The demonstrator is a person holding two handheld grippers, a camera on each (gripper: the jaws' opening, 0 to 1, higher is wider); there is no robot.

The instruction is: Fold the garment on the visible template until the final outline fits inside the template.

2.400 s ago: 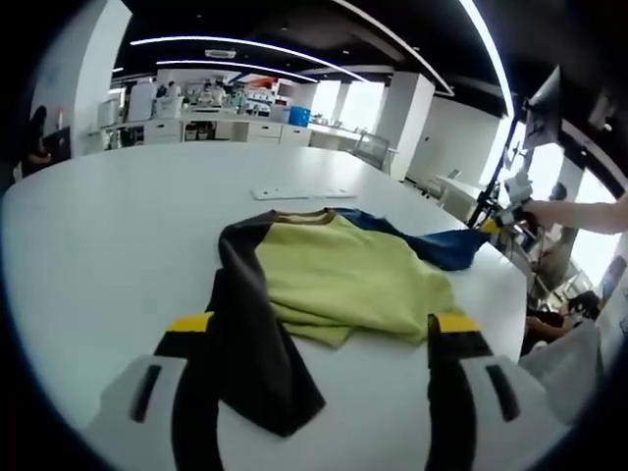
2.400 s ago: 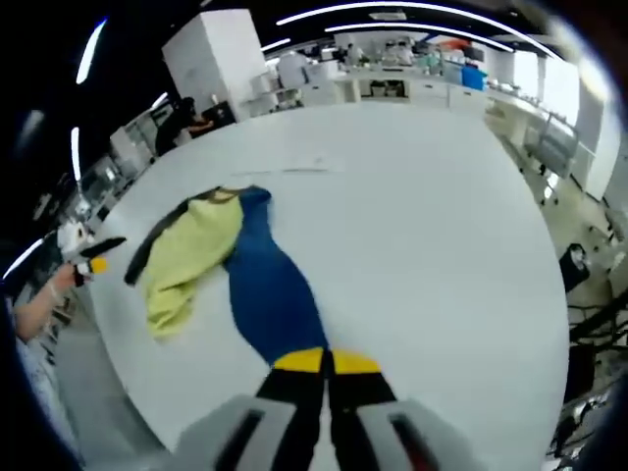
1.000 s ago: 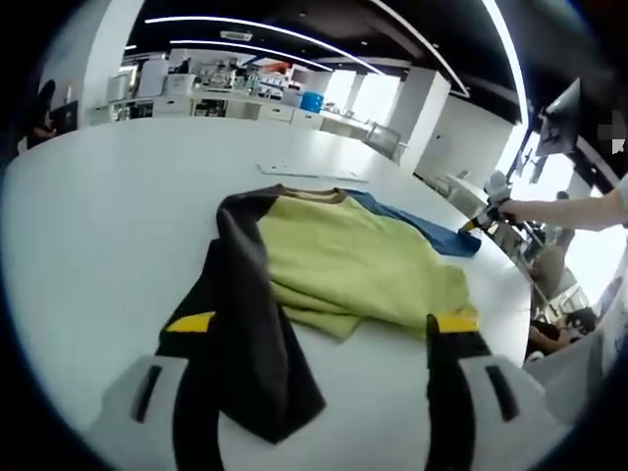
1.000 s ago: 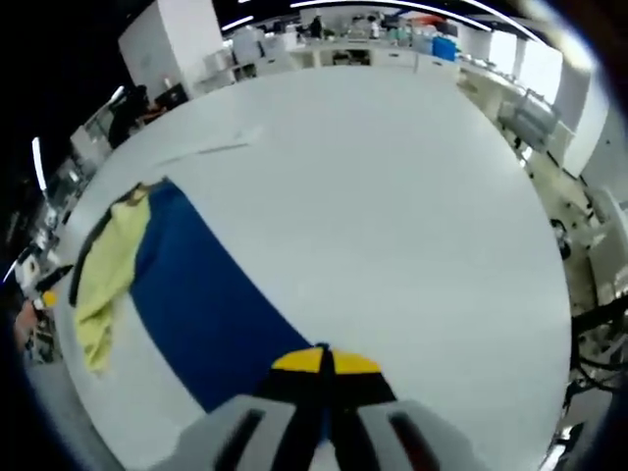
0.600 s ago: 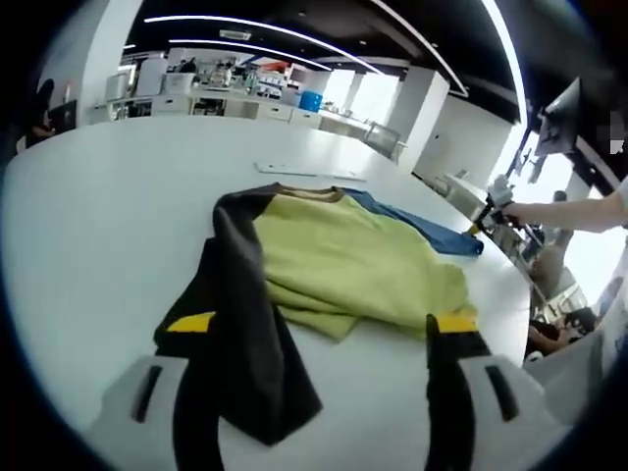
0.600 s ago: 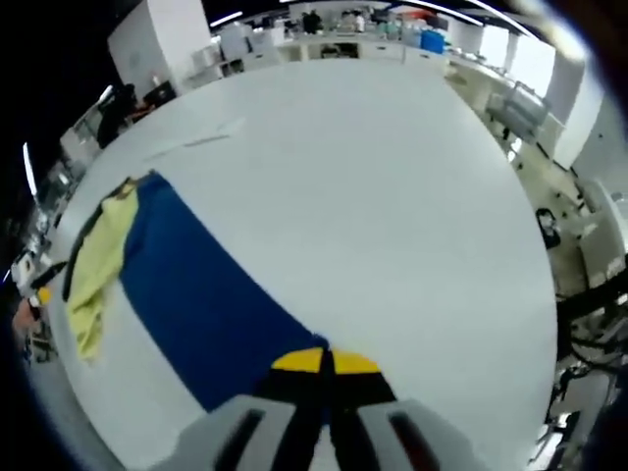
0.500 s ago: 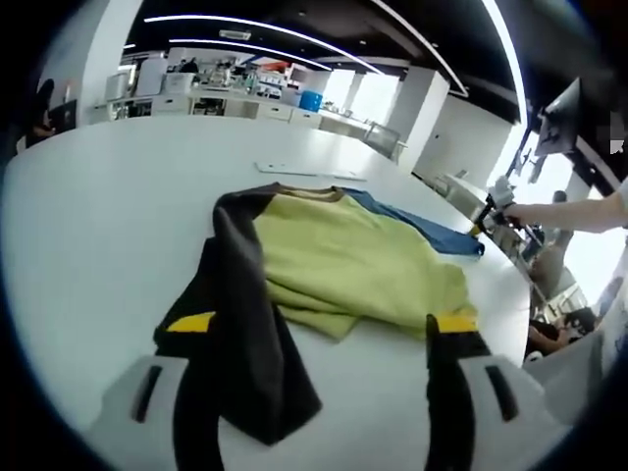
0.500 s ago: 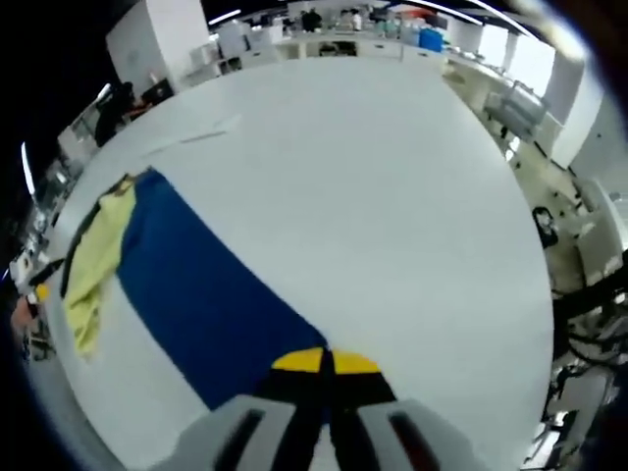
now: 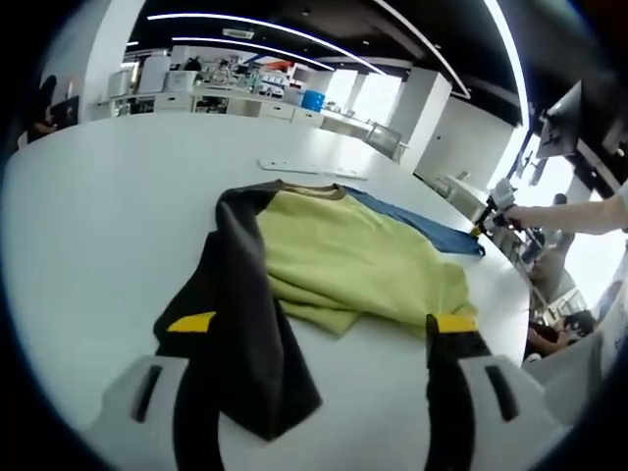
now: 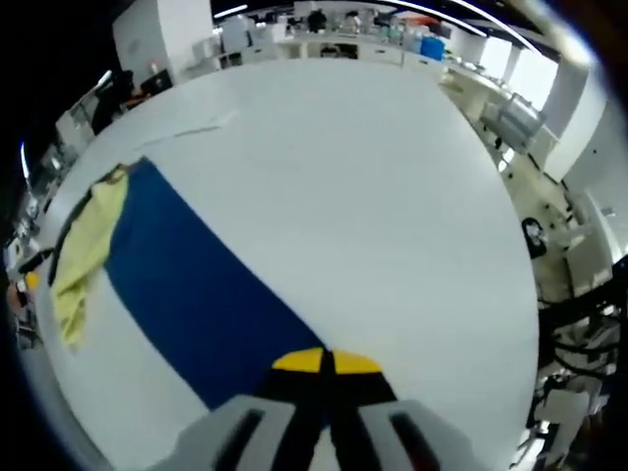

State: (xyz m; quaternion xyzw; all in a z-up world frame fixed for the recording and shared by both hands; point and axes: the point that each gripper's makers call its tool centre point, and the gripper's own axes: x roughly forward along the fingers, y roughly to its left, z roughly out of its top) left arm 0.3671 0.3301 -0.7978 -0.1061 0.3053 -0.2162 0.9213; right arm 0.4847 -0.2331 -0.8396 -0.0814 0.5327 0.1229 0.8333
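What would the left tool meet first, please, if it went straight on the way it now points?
Most likely the garment: its black sleeve already lies between the open jaws of the left tool, with the yellow-green body just beyond. Depth is hard to judge, so it may pass just over the cloth.

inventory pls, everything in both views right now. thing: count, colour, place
Multicolour cloth garment: 1, yellow-green body, black sleeve, blue sleeve; spread on the table.
Black sleeve: 1, black; between the left gripper's open fingers.
Blue sleeve: 1, blue; stretched flat toward the right gripper.
Round white table: 1, white; under the garment.
Flat white strip: 1, white; on the table beyond the collar.
Left gripper: 1, black with yellow tips; open.
Right gripper: 1, black with yellow tips; shut on the blue sleeve's end.
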